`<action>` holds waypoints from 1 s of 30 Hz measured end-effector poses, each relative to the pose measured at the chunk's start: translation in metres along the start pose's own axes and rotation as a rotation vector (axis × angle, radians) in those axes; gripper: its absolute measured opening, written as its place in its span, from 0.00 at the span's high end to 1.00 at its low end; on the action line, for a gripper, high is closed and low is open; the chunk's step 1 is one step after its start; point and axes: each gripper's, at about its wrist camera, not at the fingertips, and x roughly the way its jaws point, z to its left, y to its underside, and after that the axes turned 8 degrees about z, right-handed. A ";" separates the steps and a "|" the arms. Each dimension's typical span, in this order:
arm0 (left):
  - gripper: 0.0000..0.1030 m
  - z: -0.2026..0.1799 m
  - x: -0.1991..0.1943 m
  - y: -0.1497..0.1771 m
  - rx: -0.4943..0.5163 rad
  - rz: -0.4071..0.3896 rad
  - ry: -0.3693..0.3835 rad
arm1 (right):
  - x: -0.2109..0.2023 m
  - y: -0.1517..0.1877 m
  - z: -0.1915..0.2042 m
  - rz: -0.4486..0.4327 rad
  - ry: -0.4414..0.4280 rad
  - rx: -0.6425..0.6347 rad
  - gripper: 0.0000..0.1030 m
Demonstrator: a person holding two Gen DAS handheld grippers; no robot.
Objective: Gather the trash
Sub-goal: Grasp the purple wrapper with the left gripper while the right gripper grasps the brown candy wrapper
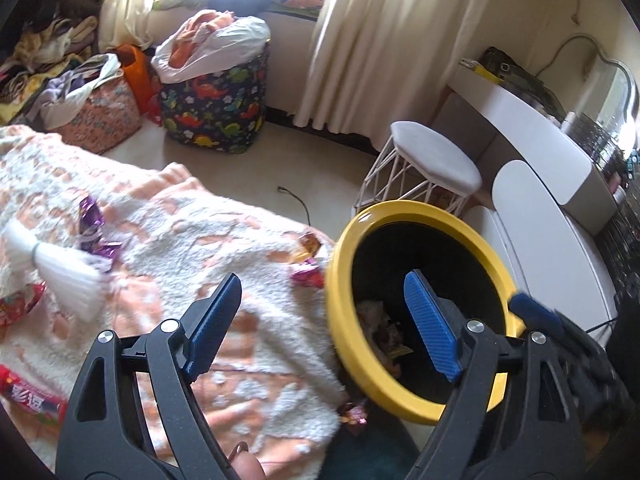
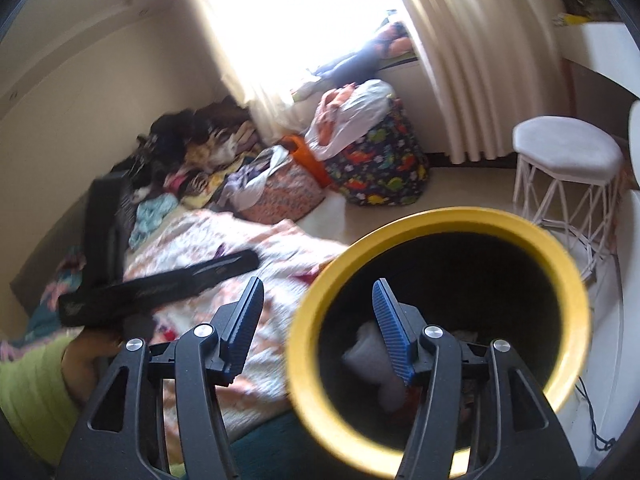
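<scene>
Left gripper (image 1: 320, 320): jaws wide, holding nothing, above fleece blanket (image 1: 168, 216). Right gripper (image 2: 318, 328): jaws wide, right finger inside yellow-rimmed trash bin (image 2: 440, 220). Bin tilted against blanket edge, trash inside. Candy wrappers (image 1: 96, 228) scattered on blanket, white brush (image 1: 60, 268) beside. Beyond: white stool (image 1: 432, 160), dinosaur-print hamper (image 1: 216, 104).

Yellow-rimmed bin (image 1: 416, 300) with black inside, beside it a white-and-peach patterned fleece blanket (image 1: 172, 240), purple foil wrapper (image 1: 94, 226) on the blanket, navy basket (image 1: 216, 108) with multicoloured dinosaurs beyond the blanket, white stool (image 1: 432, 164), cream curtains (image 1: 368, 40), blue gripper pads (image 1: 212, 328)
</scene>
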 end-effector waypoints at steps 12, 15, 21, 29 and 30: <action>0.27 0.042 0.003 0.005 -0.036 0.023 0.011 | 0.035 0.050 0.082 0.165 0.063 -0.221 0.51; 0.37 0.049 0.007 0.003 -0.041 0.039 0.027 | 0.049 0.059 0.083 0.208 0.099 -0.254 0.61; 0.52 0.052 0.023 -0.001 -0.048 0.088 0.079 | 0.069 0.072 0.081 0.253 0.192 -0.326 0.71; 0.57 0.047 0.056 -0.008 -0.051 0.145 0.123 | 0.098 0.073 0.077 0.315 0.257 -0.364 0.80; 0.57 0.047 0.058 -0.009 -0.049 0.150 0.125 | 0.102 0.073 0.077 0.323 0.269 -0.368 0.81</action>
